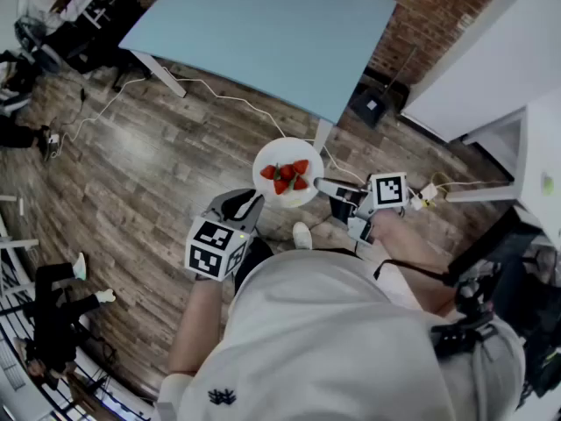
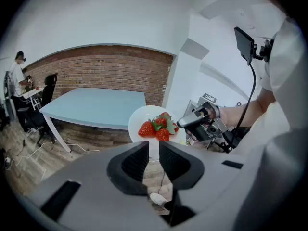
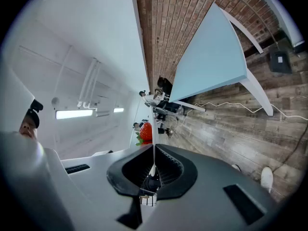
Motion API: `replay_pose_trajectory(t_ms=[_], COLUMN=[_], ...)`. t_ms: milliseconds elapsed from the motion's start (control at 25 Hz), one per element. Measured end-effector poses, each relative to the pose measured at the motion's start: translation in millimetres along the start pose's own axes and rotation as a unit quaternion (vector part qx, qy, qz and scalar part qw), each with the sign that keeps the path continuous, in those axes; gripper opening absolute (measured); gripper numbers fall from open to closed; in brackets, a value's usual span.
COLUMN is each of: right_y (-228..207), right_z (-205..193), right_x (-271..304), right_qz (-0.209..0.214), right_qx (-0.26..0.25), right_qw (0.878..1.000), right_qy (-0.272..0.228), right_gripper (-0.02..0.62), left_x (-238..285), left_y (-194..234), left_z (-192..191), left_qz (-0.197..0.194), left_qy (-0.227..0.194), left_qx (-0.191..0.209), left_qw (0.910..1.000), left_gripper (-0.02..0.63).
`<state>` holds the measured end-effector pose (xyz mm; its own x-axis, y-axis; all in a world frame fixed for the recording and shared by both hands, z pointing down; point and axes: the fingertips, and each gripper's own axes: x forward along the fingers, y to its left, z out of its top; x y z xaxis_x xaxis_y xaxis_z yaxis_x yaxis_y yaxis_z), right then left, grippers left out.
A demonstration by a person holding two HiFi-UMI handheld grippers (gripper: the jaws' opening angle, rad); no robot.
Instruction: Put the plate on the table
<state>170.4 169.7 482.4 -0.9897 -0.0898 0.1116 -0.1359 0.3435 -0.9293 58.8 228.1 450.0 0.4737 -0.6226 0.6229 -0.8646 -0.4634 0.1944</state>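
A white plate (image 1: 285, 151) carrying strawberries (image 1: 287, 177) is held in the air over the wooden floor, just short of the near corner of the light-blue table (image 1: 263, 33). My right gripper (image 1: 321, 185) is shut on the plate's right rim. In the right gripper view the rim (image 3: 153, 146) runs edge-on between the jaws, with a strawberry (image 3: 146, 131) beyond. My left gripper (image 1: 248, 204) sits at the plate's lower left, jaws a narrow gap apart and holding nothing. The left gripper view looks past its jaws (image 2: 153, 150) at the plate (image 2: 144, 117) and the right gripper (image 2: 185, 122).
White cabinets (image 1: 491, 68) stand at the right. A white cable (image 1: 219, 96) and a black box (image 1: 372, 106) lie on the floor near the table leg (image 1: 323, 134). People and chairs (image 1: 53, 7) are at the far left. My shoe (image 1: 301, 234) is below the plate.
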Motion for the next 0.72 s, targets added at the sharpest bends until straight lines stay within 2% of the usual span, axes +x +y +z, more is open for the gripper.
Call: replay_pose_trajectory(t_ms=[160,320,720], right_y=[4.0,6.9,-9.0], right_z=[2.6,2.3,-4.0], right_x=[15.5,20.1,21.6], right_qz=[0.017,0.032,0.009], right_qx=[0.01,0.02,0.026], right_qw=[1.0,0.999,0.999], right_qy=[0.024,0.027,0.026], right_gripper=[0.018,0.018,0.018], left_x=[-8.4,-10.3,-8.5], left_y=[9.2,11.4,9.8], left_z=[0.7,-1.0,-15.4], left_qz=[0.03,0.022,0.02], left_qy=[-0.003,-0.011,-0.012], left_qx=[-0.018,-0.04,-0.047], left_qw=[0.9994,0.9989,0.9986], left_gripper=[0.066,0.066,0.066])
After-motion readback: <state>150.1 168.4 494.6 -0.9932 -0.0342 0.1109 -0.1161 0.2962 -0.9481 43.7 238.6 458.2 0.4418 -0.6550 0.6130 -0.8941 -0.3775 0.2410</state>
